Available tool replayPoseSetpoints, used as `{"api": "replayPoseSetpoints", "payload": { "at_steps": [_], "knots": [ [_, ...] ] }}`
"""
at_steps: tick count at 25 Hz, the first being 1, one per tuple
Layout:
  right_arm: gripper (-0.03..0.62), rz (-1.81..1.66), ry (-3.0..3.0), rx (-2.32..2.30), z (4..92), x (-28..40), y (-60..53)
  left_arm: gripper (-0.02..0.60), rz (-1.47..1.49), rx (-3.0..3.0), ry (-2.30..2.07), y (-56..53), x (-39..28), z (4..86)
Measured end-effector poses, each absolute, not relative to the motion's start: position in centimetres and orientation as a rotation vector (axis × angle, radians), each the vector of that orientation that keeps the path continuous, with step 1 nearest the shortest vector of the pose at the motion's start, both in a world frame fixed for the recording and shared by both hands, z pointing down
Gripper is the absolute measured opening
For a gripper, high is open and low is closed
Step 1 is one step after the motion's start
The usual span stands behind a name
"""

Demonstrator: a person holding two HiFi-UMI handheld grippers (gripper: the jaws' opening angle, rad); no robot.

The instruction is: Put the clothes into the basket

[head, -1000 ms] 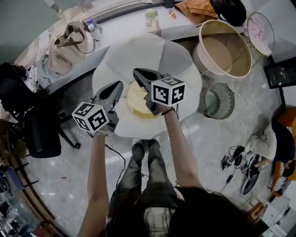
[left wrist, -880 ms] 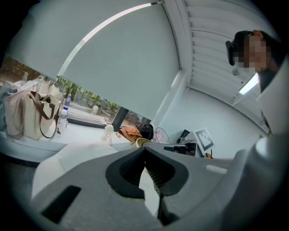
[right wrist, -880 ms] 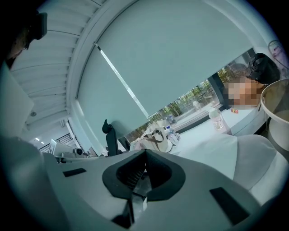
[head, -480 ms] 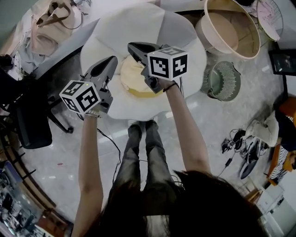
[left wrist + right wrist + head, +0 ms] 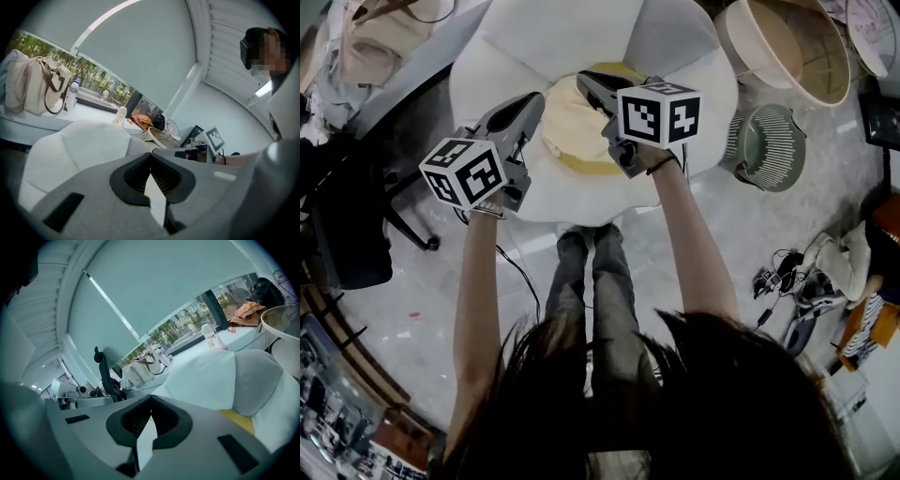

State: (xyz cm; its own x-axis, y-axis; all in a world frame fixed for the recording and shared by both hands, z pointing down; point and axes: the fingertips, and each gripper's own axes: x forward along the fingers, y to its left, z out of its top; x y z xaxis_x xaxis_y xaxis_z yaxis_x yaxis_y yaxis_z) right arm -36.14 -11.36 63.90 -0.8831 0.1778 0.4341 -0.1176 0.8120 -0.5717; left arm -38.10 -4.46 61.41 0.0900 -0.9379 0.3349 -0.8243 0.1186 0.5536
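Observation:
A pale yellow cloth [image 5: 570, 127] lies in the middle of a white petal-shaped seat [image 5: 534, 42]. My left gripper [image 5: 534, 97] hangs over the seat's left side, its tip just left of the cloth. It is shut with nothing in it [image 5: 151, 153]. My right gripper [image 5: 586, 79] is over the cloth's far right edge, also shut and empty [image 5: 151, 398]. The round beige basket [image 5: 787, 47] stands on the floor at the upper right, apart from both grippers. Its rim also shows in the left gripper view [image 5: 161, 137] and the right gripper view [image 5: 281, 317].
A green round wire cover [image 5: 769, 145] lies on the floor right of the seat. A black office chair [image 5: 347, 234] stands at the left. A beige bag [image 5: 28, 89] and a bottle [image 5: 212, 337] sit on the white counter behind. Another person [image 5: 276, 89] stands at the right.
Both grippers have sunk toward the white seat and stay shut. The seat and basket have slid toward the top of the head view.

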Motion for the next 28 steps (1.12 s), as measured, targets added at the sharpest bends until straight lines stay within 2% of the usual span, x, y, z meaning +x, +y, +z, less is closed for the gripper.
{"api": "replayPoseSetpoints", "payload": {
  "at_steps": [28],
  "knots": [
    [0.011, 0.807, -2.315, -0.008, 84.3, -35.7, -10.0, 0.011, -0.237, 1.623, -1.694, -2.7, -37.2, 79.2]
  ]
}}
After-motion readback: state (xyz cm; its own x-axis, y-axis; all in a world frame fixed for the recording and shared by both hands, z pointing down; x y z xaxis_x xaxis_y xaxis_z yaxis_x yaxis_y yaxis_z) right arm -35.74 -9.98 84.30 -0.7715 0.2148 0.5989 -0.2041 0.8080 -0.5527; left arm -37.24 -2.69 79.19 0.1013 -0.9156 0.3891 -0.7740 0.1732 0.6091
